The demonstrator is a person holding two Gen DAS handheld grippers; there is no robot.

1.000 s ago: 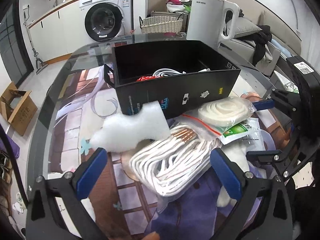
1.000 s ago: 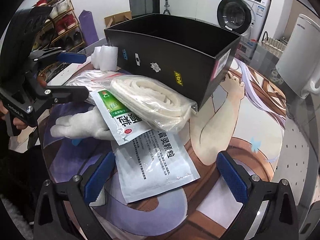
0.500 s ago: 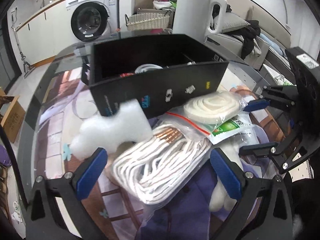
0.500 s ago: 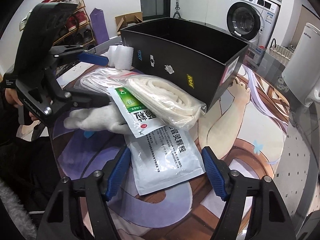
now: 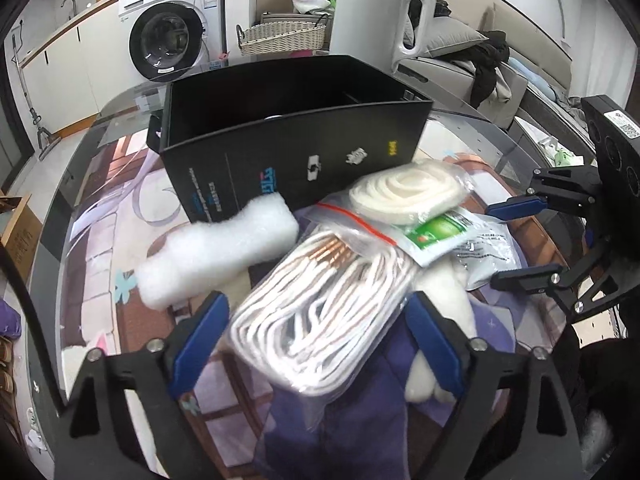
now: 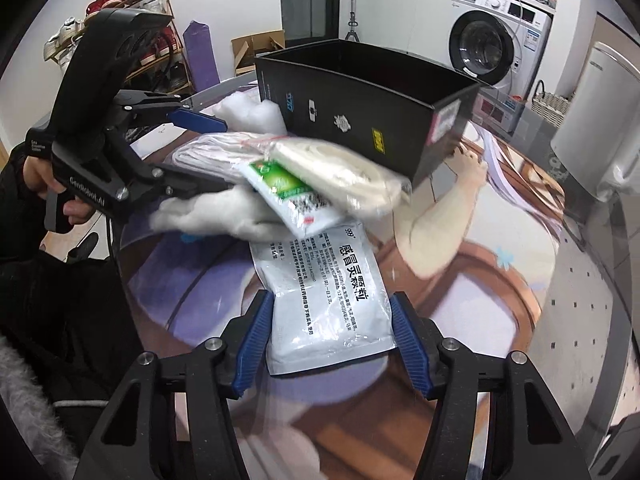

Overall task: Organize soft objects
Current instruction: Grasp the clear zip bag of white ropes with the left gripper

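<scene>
A clear bag of white cord point(image 5: 320, 312) lies on the worktop point(image 5: 100, 216) between the left gripper's point(image 5: 320, 336) closing fingers, tilted steeply down, while the right gripper point(image 6: 332, 340) narrows around a white medicine sachet point(image 6: 332, 292), both before a black box point(image 5: 288, 148) with foam point(image 5: 216, 252) beside it.

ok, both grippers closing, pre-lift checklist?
1. Bag of white cords between left gripper fingers: ok; closing.
2. Left pads pressing on the bag: cannot tell.
3. White sachet between right gripper fingers: ok; closing.
4. Sachet free of the pile: not ok; green packet overlaps its far end.
5. Black box open on top: ok.
6. Room inside box: cannot tell.
</scene>
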